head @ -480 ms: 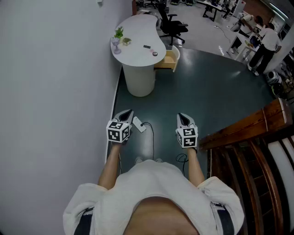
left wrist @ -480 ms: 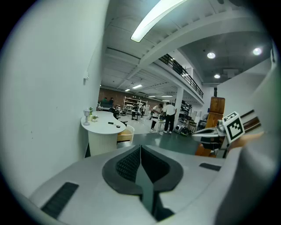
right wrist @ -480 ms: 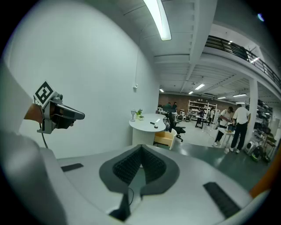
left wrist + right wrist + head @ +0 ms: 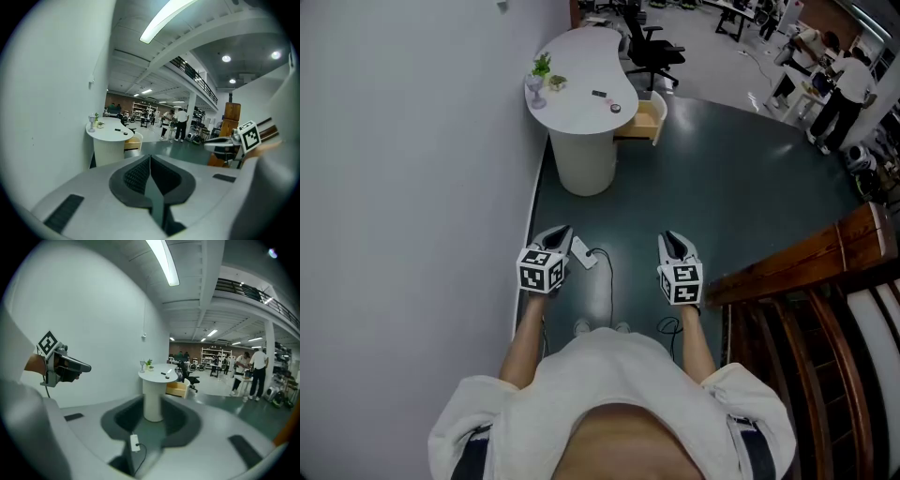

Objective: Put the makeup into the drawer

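Observation:
Far ahead stands a white table [image 4: 581, 75] on a round pedestal. On its top lie a small black makeup item [image 4: 600, 95] and a round compact [image 4: 617, 110]. A wooden drawer [image 4: 645, 120] hangs open at the table's right side, and it shows again in the right gripper view [image 4: 177, 389]. Both grippers are held low in front of the person, well short of the table. My left gripper [image 4: 557, 232] [image 4: 150, 157] is shut with nothing in it. My right gripper [image 4: 672, 241] [image 4: 152, 401] is also shut and holds nothing.
A potted plant [image 4: 543, 67] and a glass [image 4: 535, 94] stand at the table's left end. A white power adapter [image 4: 583, 253] with a cable lies on the green floor between the grippers. There is a wall on the left, a wooden railing [image 4: 806, 262] on the right, an office chair [image 4: 652, 52] and people [image 4: 848, 84] beyond.

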`<state>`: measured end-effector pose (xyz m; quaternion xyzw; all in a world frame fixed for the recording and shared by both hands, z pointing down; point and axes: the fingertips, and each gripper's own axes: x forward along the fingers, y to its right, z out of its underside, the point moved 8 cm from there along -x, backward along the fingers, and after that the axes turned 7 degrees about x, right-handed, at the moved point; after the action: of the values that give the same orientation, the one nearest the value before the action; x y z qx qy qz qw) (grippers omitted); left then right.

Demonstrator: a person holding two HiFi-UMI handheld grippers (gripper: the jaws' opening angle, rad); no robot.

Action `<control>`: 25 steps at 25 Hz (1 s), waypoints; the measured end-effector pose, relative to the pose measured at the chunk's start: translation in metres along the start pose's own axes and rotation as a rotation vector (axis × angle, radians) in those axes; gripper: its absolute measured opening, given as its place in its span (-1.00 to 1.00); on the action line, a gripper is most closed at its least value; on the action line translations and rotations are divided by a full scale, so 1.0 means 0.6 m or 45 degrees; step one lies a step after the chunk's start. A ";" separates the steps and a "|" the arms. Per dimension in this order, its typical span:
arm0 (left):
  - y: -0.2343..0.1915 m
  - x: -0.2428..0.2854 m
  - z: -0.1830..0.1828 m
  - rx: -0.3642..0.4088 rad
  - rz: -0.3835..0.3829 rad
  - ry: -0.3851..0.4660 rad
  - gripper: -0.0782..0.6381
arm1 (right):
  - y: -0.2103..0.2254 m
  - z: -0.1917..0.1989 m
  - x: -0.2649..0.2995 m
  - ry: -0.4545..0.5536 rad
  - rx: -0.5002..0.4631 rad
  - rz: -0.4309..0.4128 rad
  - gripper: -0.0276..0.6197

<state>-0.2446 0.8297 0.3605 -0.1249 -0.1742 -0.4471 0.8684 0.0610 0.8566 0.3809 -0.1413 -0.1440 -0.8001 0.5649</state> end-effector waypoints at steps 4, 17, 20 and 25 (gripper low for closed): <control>0.013 0.008 -0.002 -0.007 -0.010 -0.005 -0.74 | 0.004 0.004 0.007 0.008 0.022 -0.068 0.12; 0.083 0.080 0.012 -0.059 -0.051 -0.069 -0.74 | 0.091 0.038 0.009 -0.057 0.009 -0.109 0.00; 0.086 0.105 0.016 -0.070 -0.050 -0.092 -0.74 | 0.108 0.042 0.025 -0.065 0.018 -0.119 -0.02; 0.060 0.176 0.007 -0.067 -0.039 -0.093 -0.74 | 0.139 0.038 0.092 -0.073 0.024 -0.123 -0.05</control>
<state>-0.1589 0.7746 0.4059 -0.1614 -0.1959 -0.4598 0.8510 0.1236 0.7913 0.4292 -0.1520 -0.1743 -0.8206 0.5226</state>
